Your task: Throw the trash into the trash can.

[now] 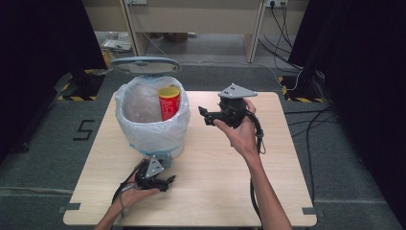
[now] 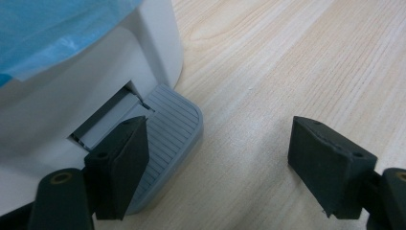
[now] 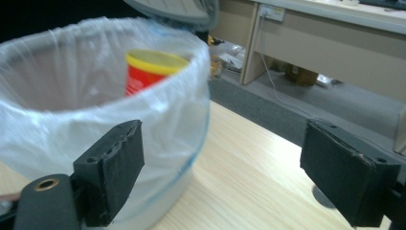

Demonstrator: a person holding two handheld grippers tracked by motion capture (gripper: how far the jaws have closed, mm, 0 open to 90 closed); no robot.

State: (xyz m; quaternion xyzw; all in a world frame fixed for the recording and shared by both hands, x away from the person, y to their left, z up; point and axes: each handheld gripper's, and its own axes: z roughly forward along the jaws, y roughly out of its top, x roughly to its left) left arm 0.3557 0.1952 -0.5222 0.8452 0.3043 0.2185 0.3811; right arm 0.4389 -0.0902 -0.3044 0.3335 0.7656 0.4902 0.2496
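Both grippers empty, fingers wide apart | L gripper (image 1: 165, 182) on grey ribbed pedal (image 2: 165, 139) | white plastic-lined bin (image 1: 151, 117) lid up | red yellow-lidded canister (image 1: 169, 102) inside: prob light, rigid, grip sides | R gripper (image 1: 206, 115) above tabletop (image 1: 215, 182)

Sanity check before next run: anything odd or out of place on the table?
Nothing stands out. The red can sits inside the lined bin, lid up. No spill on the table.

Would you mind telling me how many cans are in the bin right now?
1: a red can with a yellow lid stands inside the bin, against its right wall. The liner could hide others lower down.
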